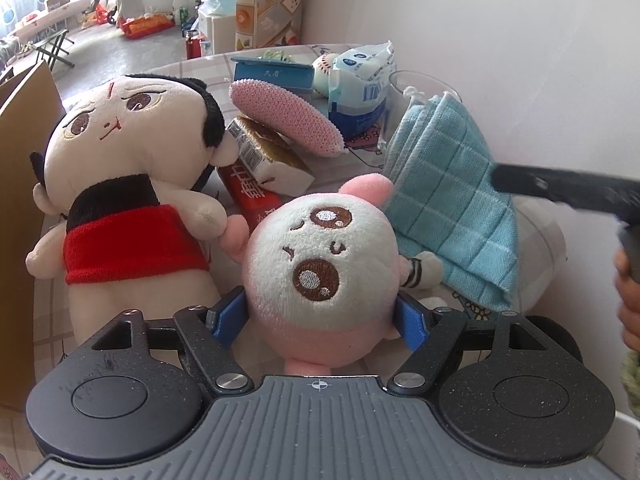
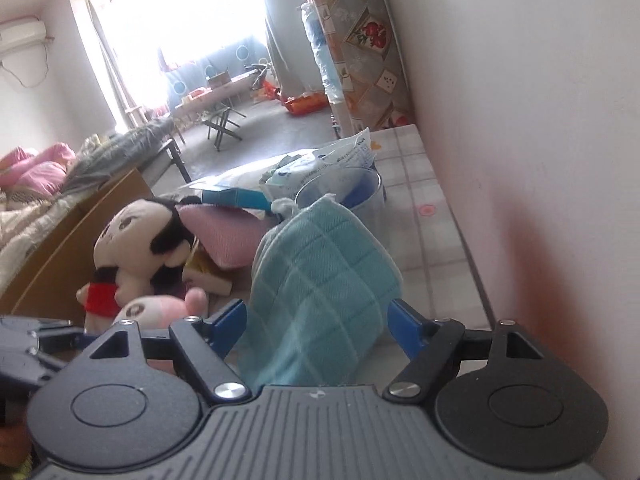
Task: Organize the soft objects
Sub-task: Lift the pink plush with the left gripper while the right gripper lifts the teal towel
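Gripping pink-and-white plush (image 1: 320, 256) in left gripper (image 1: 316, 316), jaws pinching it, frame centre | right gripper (image 2: 316, 320) jaws spread around blue cloth (image 2: 320, 276), lower centre | risk: cloth dragging glass cup (image 2: 360, 196) behind.

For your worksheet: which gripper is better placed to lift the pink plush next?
Left. The left gripper has its pads on both sides of the pink plush; the right gripper straddles the blue cloth.

Doll (image 1: 120, 184) left of round plush (image 1: 320, 256)
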`<state>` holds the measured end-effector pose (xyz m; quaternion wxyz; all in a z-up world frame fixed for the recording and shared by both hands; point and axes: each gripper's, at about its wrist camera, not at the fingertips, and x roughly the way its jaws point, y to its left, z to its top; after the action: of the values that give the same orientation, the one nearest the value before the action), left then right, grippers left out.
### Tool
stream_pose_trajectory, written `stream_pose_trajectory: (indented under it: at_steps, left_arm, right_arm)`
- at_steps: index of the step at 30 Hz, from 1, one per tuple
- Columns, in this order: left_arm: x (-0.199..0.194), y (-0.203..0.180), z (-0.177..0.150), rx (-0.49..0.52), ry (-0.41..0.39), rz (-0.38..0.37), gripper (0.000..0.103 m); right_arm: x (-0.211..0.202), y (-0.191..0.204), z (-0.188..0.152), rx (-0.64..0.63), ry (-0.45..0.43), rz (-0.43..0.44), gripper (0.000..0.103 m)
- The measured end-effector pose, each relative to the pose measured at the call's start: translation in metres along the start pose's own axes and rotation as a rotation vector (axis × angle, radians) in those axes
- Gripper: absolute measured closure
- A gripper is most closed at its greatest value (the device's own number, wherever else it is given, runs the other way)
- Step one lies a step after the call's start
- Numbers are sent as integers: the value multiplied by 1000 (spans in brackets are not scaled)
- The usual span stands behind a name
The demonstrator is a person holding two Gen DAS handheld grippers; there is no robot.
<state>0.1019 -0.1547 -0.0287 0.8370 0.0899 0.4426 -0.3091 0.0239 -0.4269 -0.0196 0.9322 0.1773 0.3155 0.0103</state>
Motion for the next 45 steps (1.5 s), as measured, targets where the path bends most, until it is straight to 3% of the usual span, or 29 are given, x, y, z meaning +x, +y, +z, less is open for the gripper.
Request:
stream_pose_trajectory:
  at_steps: [6, 7, 8, 11, 15, 19, 25, 31, 35, 39, 45]
  left_arm:
    - [2, -1, 1, 3, 2, -2, 26]
    - [3, -1, 1, 4, 0, -1, 26]
    - [3, -2, 1, 7, -3, 0, 27]
    - [3, -4, 1, 18, -13, 6, 28]
    - [1, -5, -2, 17, -46, -2, 30]
    - [-11, -3, -3, -12, -84, -48, 31]
    - [-57, -12, -11, 26, -190, -64, 31]
    - [-129, 6, -28, -20, -311, -66, 31]
    - [-189, 37, -40, -66, -408, 15, 31]
    - [-241, 73, -47, -107, -488, 146, 31]
    - [-270, 141, -28, -202, -491, 311, 31]
  right_arm:
    - [39, 3, 1, -27, 58, -5, 26]
    - [42, 5, 0, -36, 67, -14, 33]
    - [45, 8, -2, -48, 85, -27, 51]
    - [46, 11, -8, -59, 111, -51, 78]
    - [34, 12, -12, -45, 82, -50, 87]
    - [7, 14, -12, -18, 22, -51, 88]
    - [-59, 39, -13, -24, -115, -54, 88]
    - [-115, 92, -7, -91, -237, 39, 88]
    - [-125, 140, 12, -152, -276, 186, 88]
    - [-112, 195, 42, -213, -263, 353, 88]
    - [-50, 288, 96, -287, -138, 521, 88]
